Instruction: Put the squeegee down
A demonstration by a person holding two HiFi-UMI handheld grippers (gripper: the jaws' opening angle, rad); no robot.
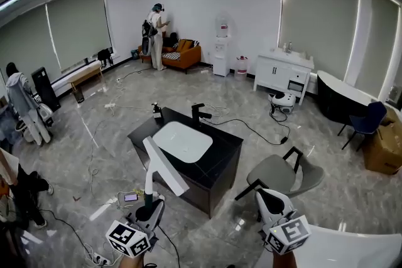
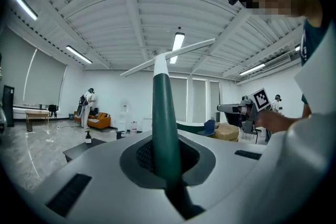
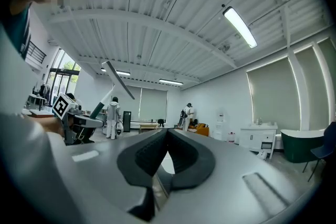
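The squeegee [image 1: 164,165] has a dark green handle and a long white blade. It stands upright at the lower left of the head view, blade on top and tilted. My left gripper [image 1: 149,205] is shut on the handle. In the left gripper view the squeegee's handle [image 2: 160,107] rises from between the pads of the left gripper [image 2: 167,165]. My right gripper [image 1: 271,201] is at the lower right, shut and empty. In the right gripper view the tips of the right gripper [image 3: 168,131] meet with nothing between them. That view also shows the squeegee [image 3: 116,78] off to the left.
A black vanity [image 1: 226,157] with a white basin [image 1: 182,141], a black faucet [image 1: 198,113] and a soap bottle [image 1: 156,111] stands just ahead. A grey chair [image 1: 282,174] sits to its right. Cables and a power strip [image 1: 100,257] lie on the floor.
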